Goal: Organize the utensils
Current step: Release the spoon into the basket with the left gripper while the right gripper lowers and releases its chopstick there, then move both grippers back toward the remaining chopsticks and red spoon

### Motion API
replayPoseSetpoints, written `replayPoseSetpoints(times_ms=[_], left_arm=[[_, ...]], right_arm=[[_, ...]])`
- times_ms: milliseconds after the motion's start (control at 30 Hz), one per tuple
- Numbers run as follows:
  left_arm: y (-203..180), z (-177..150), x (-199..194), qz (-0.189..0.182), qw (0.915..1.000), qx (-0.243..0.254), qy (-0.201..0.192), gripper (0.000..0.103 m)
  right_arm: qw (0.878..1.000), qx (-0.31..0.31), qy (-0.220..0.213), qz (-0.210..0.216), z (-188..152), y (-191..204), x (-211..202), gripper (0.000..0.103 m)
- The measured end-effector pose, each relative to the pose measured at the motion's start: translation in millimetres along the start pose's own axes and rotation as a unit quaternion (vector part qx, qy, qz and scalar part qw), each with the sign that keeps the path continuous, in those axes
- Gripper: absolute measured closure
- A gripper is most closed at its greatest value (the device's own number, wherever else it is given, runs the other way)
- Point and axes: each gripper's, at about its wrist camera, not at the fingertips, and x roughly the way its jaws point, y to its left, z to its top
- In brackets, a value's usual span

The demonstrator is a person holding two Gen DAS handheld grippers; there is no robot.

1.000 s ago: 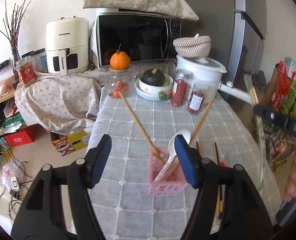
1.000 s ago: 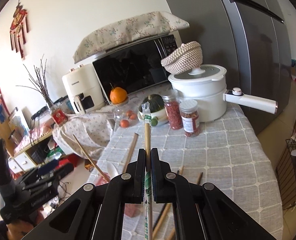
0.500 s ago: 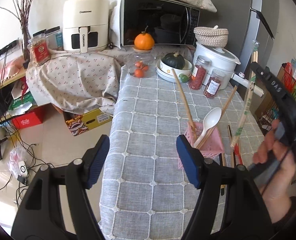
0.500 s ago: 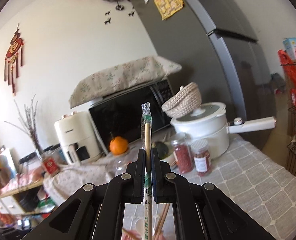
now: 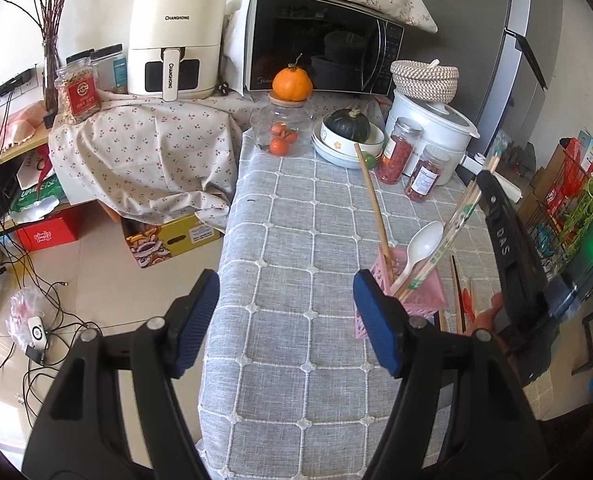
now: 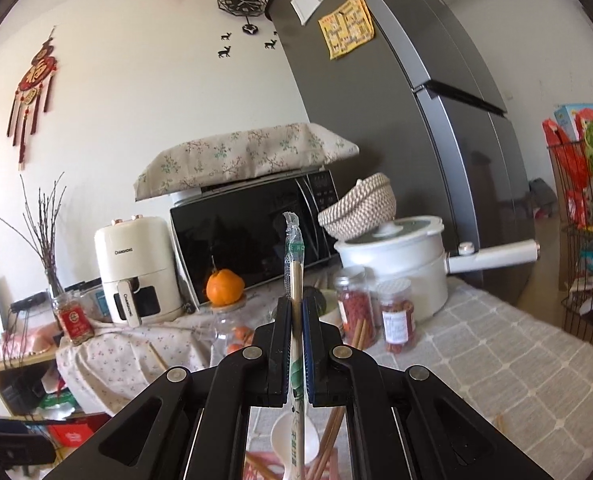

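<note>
Pink basket (image 5: 420, 300) crowded: spoon (image 5: 420, 248), chopstick (image 5: 376, 208).

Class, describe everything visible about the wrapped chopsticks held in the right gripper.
The wrapped chopsticks are pale wood in a clear plastic sleeve with green print, crimped at the top. The right gripper is shut on them, holding them tilted. Their lower end is inside the pink basket, beside the white spoon and bare chopsticks.

A lived-in home kitchen corner is showing here: a microwave (image 5: 320, 56) and air fryer (image 5: 174, 42) are sitting on a cloth-draped counter, a grey fridge (image 6: 428, 92) is standing beside them, and a red knot ornament (image 6: 32, 84) is hanging on the wall.
</note>
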Motion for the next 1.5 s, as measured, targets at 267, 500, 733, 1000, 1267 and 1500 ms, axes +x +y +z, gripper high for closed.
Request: replayPoseSetpoints(times_ms=[267, 500, 733, 1000, 1267, 1500], left_arm=[[-0.6, 0.0, 0.0, -0.001, 1.0, -0.002, -0.001, 0.033], [-5.8, 4.0, 2.1, 0.001, 0.9999, -0.012, 0.002, 0.027], [-27.6, 6.0, 7.3, -0.017, 0.9994, -0.024, 0.016, 0.02], [-53.0, -3.7, 15.6, -0.018, 0.9993, -0.001, 0.034, 0.017], [-76.2, -20.0, 28.6, -0.022, 0.9974, 0.029, 0.063, 0.016], [-95.4, -29.7, 41.6, -0.022, 0.9938, 0.064, 0.088, 0.016]], right_arm=[[0.999, 0.018, 0.032, -0.001, -4.9, -9.1, -0.3, 0.096], [0.999, 0.015, 0.042, 0.003, 23.6, -20.3, -6.3, 0.07], [0.994, -0.031, 0.107, 0.01, 58.5, -33.7, -6.4, 0.053], [0.98, -0.091, 0.175, 0.017, 75.7, -54.8, -18.9, 0.034], [0.956, -0.136, 0.258, 0.026, 63.9, -80.4, -18.9, 0.021], [0.91, -0.141, 0.39, -0.021, 35.7, -110.8, 11.2, 0.018]])
